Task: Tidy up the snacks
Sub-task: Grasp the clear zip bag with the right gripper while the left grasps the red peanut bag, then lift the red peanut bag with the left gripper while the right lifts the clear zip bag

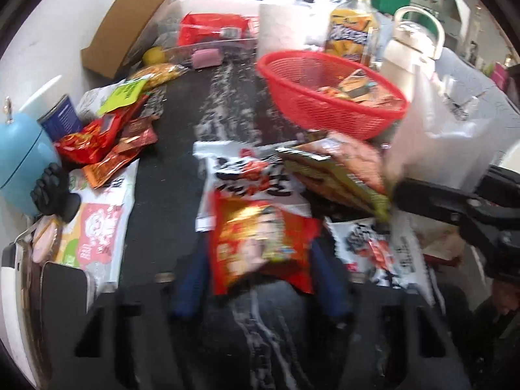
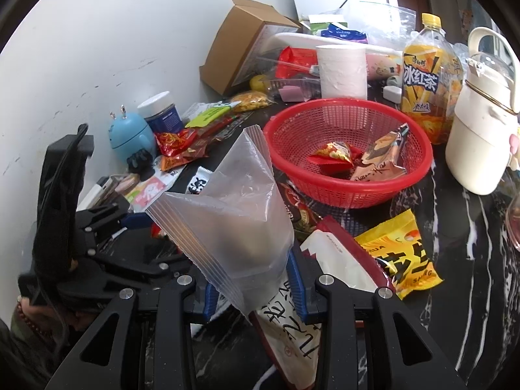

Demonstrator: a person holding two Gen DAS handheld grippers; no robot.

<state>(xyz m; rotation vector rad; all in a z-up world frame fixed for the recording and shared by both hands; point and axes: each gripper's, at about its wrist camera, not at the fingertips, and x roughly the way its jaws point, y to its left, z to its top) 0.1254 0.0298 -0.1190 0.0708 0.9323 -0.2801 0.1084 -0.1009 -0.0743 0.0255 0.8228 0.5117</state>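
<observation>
Countertop of black stone with white veining [image 2: 455, 214] carries all items. Red perforated plastic basket [image 2: 349, 149], round, stands at the centre right and holds a red-and-gold snack packet [image 2: 334, 156] and a tan wrapped snack [image 2: 382, 159]. Cream jug with handle [image 2: 477, 143] and yellow-capped iced tea bottle [image 2: 425, 78] stand behind and right of the basket. Brown cardboard box [image 2: 240, 48] leans at the white wall. Right gripper [image 2: 253, 292] has its blue pads closed on the lower end of a frosted translucent zip bag [image 2: 234, 227], which stands upright, its mouth open at the top. Left gripper [image 1: 260, 279] has its blue fingers [image 1: 191, 286] closed on a blurred red and gold snack packet [image 1: 260, 243], held above a white snack packet with black lettering [image 1: 247, 175]. Yellow snack packet [image 2: 403, 256] lies flat, near the front of the basket.
</observation>
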